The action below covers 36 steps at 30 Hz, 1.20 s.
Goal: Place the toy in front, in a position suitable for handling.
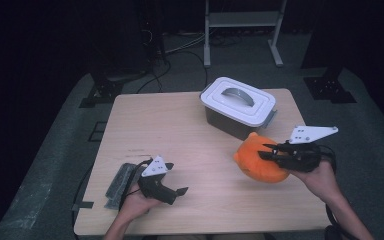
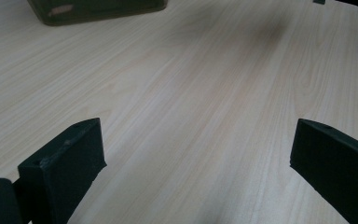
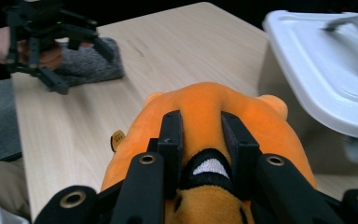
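Right hand-held gripper (image 1: 266, 151) is pinching the soft orange plush toy (image 1: 256, 160), jaws pressed into a fold of fabric beside a black-and-white stitched patch. The toy sits at the right side of the pale wooden surface (image 1: 180, 130), just in front of the grey storage box with a white handled lid (image 1: 237, 106); whether it rests on the wood or is lifted is hard to tell. Its long axis runs roughly away from the gripper, two small ears at the far end. A small round tag at its side is too blurred to read. Left hand-held gripper (image 1: 179, 192) has its jaws spread wide over bare wood, beside a grey felt-like pad (image 1: 120, 181) at the surface's left edge.
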Available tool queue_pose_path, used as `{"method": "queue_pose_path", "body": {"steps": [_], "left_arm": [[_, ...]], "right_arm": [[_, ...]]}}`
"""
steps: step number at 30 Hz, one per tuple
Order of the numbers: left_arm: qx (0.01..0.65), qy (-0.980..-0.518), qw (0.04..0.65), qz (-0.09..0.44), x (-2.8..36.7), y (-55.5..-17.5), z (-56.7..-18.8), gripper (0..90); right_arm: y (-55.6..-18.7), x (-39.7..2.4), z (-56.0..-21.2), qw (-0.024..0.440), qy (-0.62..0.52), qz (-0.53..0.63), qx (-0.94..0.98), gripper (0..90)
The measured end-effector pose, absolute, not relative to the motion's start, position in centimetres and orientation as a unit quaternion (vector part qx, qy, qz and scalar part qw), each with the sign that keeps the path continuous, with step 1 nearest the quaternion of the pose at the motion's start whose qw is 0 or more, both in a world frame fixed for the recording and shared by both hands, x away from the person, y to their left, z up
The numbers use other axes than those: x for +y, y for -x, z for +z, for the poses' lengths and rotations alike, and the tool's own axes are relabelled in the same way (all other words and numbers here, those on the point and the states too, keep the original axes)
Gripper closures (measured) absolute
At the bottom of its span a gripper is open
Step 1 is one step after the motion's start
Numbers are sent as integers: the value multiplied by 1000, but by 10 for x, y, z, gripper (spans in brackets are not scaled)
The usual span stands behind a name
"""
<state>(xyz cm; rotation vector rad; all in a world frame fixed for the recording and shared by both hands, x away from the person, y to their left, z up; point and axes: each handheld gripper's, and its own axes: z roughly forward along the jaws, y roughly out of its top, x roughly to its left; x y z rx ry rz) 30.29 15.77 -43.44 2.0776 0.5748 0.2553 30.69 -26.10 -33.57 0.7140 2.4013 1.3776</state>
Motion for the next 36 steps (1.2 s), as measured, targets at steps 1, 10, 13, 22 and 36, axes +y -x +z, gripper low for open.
{"method": "queue_pose_path", "body": {"steps": [1,10,13,22,36], "left_arm": [[235,-845,470,101,160,-304,-435,22],[246,-840,473,105,173,-308,-433,22],[249,-839,472,107,177,-310,-434,22],[255,-839,468,112,182,-312,-435,22],[257,-839,466,115,189,-313,-434,22]], "right_arm": [[-307,-253,-337,132,-237,479,835,713],[-311,-219,-346,104,-202,479,848,712],[-313,-210,-350,95,-191,483,849,712],[-315,-188,-357,76,-161,489,854,707],[-319,-160,-375,48,-127,475,870,700]]}}
